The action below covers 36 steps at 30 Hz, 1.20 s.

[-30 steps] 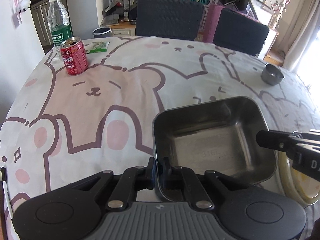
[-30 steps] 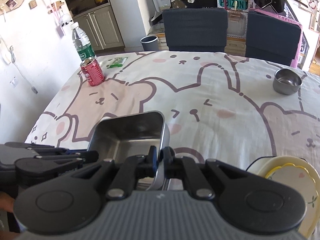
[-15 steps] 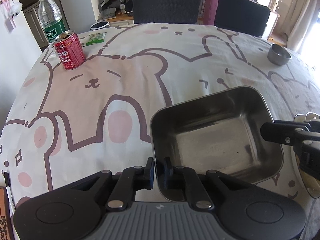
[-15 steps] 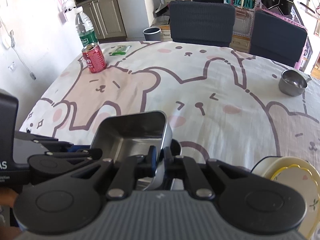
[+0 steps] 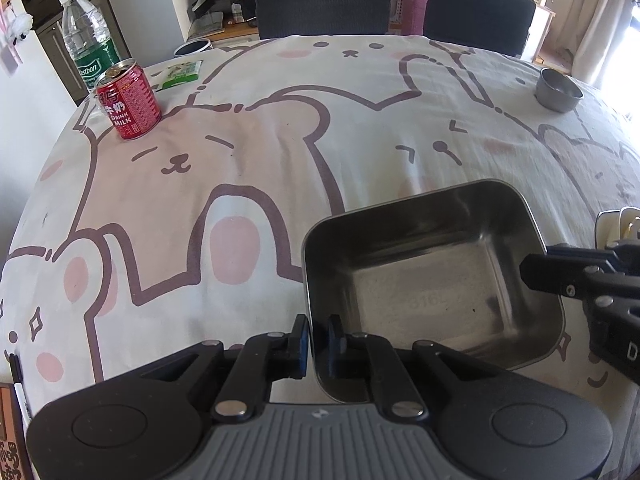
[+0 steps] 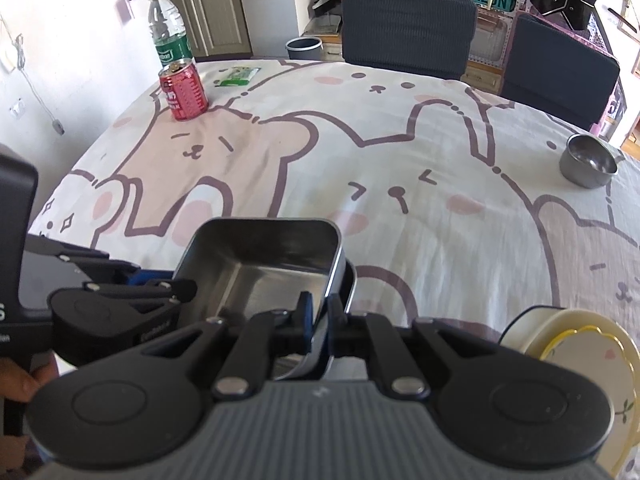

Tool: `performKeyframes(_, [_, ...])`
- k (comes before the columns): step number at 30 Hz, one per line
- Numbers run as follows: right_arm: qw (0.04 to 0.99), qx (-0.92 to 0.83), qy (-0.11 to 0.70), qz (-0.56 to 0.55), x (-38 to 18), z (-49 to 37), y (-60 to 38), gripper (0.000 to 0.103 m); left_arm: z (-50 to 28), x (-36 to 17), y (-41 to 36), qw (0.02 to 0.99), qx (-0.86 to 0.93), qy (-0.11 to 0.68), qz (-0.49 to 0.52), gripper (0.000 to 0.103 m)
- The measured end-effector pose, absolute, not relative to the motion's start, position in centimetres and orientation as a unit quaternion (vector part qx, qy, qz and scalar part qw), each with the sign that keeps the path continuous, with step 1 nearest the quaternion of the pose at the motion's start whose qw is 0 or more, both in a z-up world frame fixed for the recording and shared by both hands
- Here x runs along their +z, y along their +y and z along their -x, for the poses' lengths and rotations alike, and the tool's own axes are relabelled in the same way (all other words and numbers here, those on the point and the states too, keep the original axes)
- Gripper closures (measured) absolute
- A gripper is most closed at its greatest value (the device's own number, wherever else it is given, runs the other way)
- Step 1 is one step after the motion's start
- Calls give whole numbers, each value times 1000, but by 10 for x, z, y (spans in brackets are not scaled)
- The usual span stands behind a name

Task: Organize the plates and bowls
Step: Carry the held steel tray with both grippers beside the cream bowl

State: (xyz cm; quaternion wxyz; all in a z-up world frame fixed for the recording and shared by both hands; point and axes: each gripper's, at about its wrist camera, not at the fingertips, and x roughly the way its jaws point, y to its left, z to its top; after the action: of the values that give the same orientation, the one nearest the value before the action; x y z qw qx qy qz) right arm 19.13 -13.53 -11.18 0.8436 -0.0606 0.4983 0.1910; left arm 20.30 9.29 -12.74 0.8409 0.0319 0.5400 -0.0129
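Cartoon bears cover the cloth on the surface (image 5: 280,152), where a rectangular steel tray (image 5: 424,280) sits open side up at the near edge, held between both tools. At 6 o'clock in its own view, the left tool (image 5: 318,340) is clenched on the tray's near-left corner wall, and the right tool (image 6: 320,316) pinches the rim at the opposite side, the tray spreading to 11 o'clock from it. From the left view its long axis runs roughly 8 to 2 o'clock; a small steel bowl (image 5: 558,90) stands well apart at 1 o'clock.
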Motion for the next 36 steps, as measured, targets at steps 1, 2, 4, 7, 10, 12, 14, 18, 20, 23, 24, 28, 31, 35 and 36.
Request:
performKeyframes(1, [843, 191, 499, 62, -112, -191, -135, 94, -203, -128, 93, 841, -13, 540, -32, 93])
performKeyframes(2, [842, 191, 500, 64, -113, -191, -135, 94, -204, -128, 93, 841, -13, 540, -32, 93])
performKeyframes(4, [840, 192, 503, 67, -114, -191, -134, 94, -203, -128, 93, 841, -13, 540, -32, 93])
performKeyframes(7, [836, 195, 509, 70, -116, -191, -134, 94, -204, -129, 94, 840, -16, 541, -33, 93])
performKeyframes(10, [831, 197, 516, 65, -119, -193, -137, 94, -204, -130, 92, 839, -19, 542, -36, 93])
performKeyframes(12, [830, 196, 518, 67, -120, -193, -138, 94, -205, -131, 90, 839, -20, 542, -39, 93])
performKeyframes(14, [828, 197, 520, 69, -121, -193, -138, 94, -206, -131, 89, 839, -20, 542, -41, 93])
performKeyframes(18, [826, 200, 521, 77, -123, -192, -138, 93, -206, -131, 89, 839, -19, 541, -42, 93])
performKeyframes(20, [825, 198, 522, 83, -123, -191, -137, 93, -206, -131, 88, 840, -20, 541, -43, 93])
performKeyframes(23, [824, 199, 522, 95, -126, -190, -136, 93, -206, -131, 88, 839, -21, 542, -44, 93])
performKeyframes(24, [824, 199, 522, 98, -127, -189, -135, 93, -206, -131, 88, 839, -21, 543, -43, 93])
performKeyframes(28, [823, 200, 519, 112, -129, -188, -135, 93, -206, -131, 88, 839, -25, 542, -39, 93])
performKeyframes(31, [823, 198, 519, 119, -129, -187, -135, 93, -206, -131, 86, 838, -27, 543, -40, 93])
performKeyframes(35, [823, 198, 516, 133, -131, -185, -133, 92, -206, -131, 85, 839, -27, 543, -41, 93])
performKeyframes(36, [822, 197, 516, 137, -131, -184, -132, 92, -206, -131, 85, 839, -27, 543, -40, 93])
